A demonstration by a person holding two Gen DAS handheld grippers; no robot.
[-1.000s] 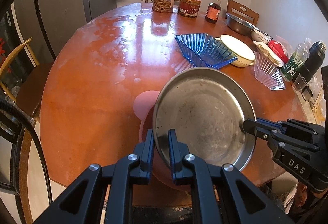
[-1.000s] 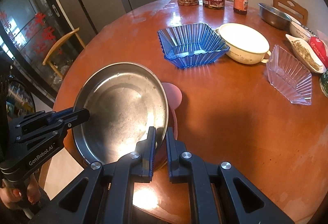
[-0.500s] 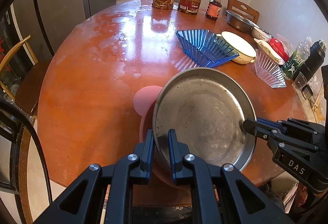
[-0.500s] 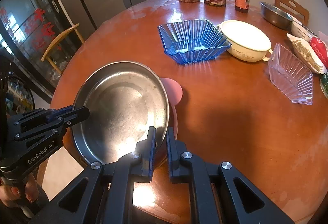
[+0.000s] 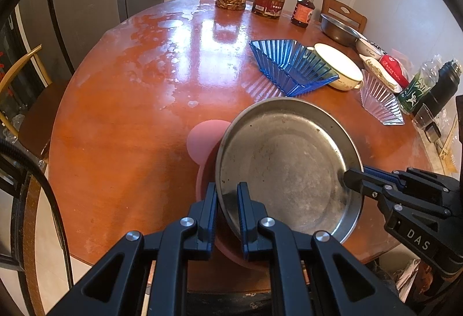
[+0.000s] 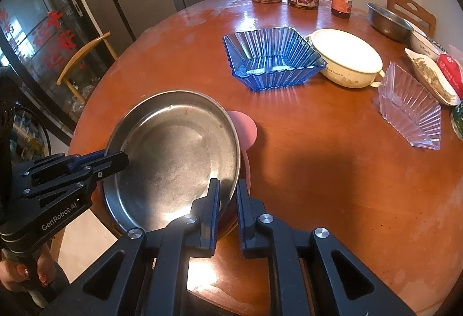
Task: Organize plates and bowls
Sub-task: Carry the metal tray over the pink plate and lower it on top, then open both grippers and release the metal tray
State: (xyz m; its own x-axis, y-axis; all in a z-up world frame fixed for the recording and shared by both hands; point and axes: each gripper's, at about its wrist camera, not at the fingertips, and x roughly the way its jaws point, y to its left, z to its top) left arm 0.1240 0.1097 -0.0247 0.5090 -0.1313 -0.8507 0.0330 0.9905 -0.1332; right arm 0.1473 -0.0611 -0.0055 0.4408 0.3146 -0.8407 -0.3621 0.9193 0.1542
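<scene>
We hold the steel plate (image 5: 289, 168) over the pink bowl (image 5: 204, 139) at the near edge of the round counter (image 5: 130, 102). Our left tool (image 5: 227, 207) is clamped tight on the plate's near-left rim. Our right tool (image 6: 227, 206) straddles the opposite rim, its jaws pinching the edge between them. Farther back sit the blue ribbed dish (image 6: 272, 57), the cream bowl (image 6: 347, 58) touching it, and the clear ribbed dish (image 6: 411, 107).

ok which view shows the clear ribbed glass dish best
The right wrist view: the clear ribbed glass dish sits whole on the round wooden table, its open inside facing the camera. The left wrist view shows the same dish smaller, near the picture's edge, mostly its outer ribbed wall.
</scene>
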